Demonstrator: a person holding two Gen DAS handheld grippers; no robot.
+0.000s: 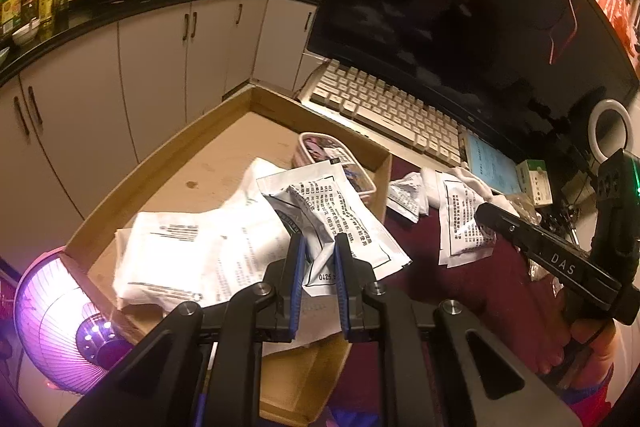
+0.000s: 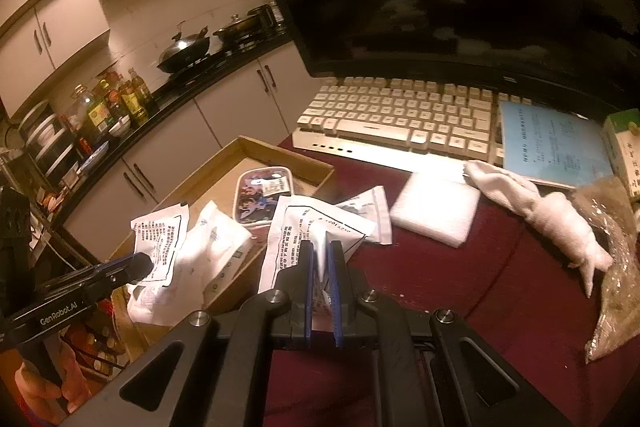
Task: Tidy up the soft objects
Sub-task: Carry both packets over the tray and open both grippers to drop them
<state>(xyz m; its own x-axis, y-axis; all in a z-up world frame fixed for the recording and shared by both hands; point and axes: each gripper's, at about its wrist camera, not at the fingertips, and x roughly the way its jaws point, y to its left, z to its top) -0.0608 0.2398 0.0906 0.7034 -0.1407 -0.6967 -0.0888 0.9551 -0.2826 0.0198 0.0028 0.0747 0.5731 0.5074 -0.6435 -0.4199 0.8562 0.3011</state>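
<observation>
- Left wrist view: the left claw [image 1: 320, 251] is clenched on a white sachet [image 1: 344, 223] with black print, held over the cardboard box [image 1: 224, 143]. A few more white packs [image 1: 176, 255] already lie in the box, next to a small printed tub [image 1: 340, 163].
- Right wrist view: the right claw [image 2: 319, 259] is clamped on a second sachet [image 2: 296, 227], pinching a raised fold of it. That one sits on the dark red surface [image 2: 460, 279], just beside the box's near wall [image 2: 320, 169].
- Still loose on the surface: a white foam pad [image 2: 436, 203], a twisted white cloth [image 2: 548, 215] and a crinkly clear bag [image 2: 616, 267], all off to the right, near the keyboard [image 2: 400, 115].
- My read: both claws are mid-transfer, sachets headed for the box.
- Tips for doing it well, imo:
  - Let go of the left sachet low over a bare patch of box floor rather than on the heap, so it lands flat and doesn't slide out.
  - Lift the right one clear of the box wall before swinging it over; these packs are floppy and a trailing corner could catch the rim.
  - Watch that the two claws don't bump each other, they look pretty near.
  - Keep the grip on the fold, not the very edge, or it might slip.
</observation>
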